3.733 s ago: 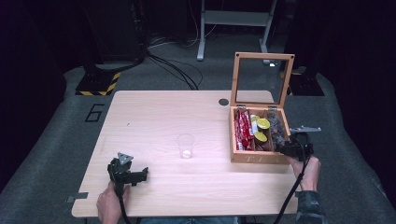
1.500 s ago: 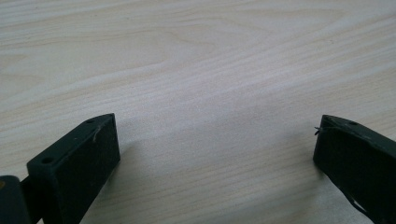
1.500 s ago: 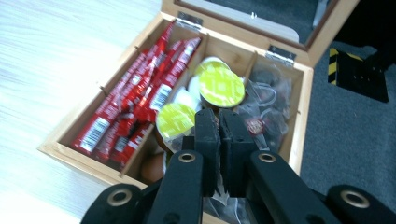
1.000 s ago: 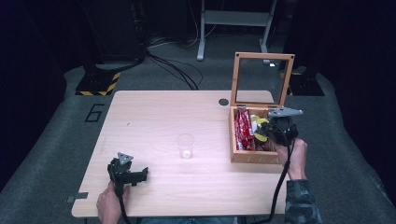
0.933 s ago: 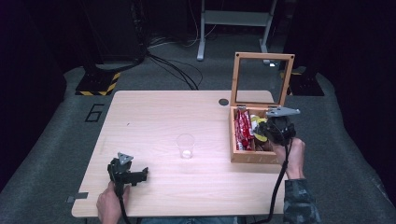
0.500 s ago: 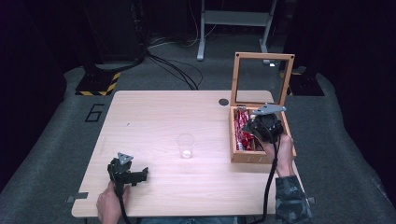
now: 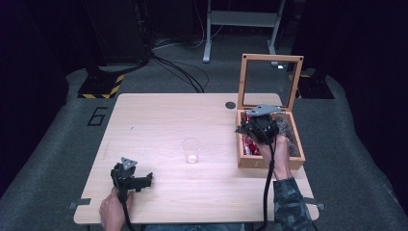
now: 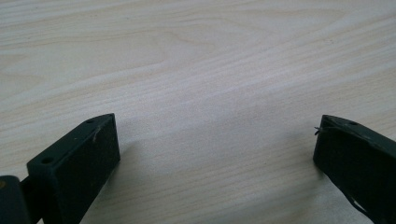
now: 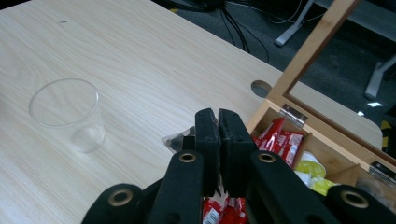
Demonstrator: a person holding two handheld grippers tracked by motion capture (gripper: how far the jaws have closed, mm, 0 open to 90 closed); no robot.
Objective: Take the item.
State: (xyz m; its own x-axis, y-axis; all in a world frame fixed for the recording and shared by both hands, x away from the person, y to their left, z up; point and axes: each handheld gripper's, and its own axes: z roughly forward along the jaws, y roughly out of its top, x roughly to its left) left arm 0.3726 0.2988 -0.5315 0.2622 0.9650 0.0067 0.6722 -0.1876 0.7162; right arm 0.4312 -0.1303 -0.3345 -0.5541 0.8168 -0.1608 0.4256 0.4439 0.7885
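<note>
My right gripper [image 9: 218, 122] pinches a dark packet [image 9: 180, 140] over the box [image 9: 275, 105], bound for the cup [image 9: 65, 112]; left gripper [image 8: 215, 154] rests spread.

A clear plastic cup [image 7: 191, 150] stands upright mid-table [image 7: 159, 115]. A round cable hole [image 7: 230, 105] sits near the far edge. Beyond, cables [image 7: 178, 67] trail across grey floor [image 7: 72, 139]

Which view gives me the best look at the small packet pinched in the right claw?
The right gripper view: the right claw is shut on a small dark packet, whose clear edge sticks out left of the jaws. The high view shows it as a dark scrap at the wooden box's left wall.
</note>
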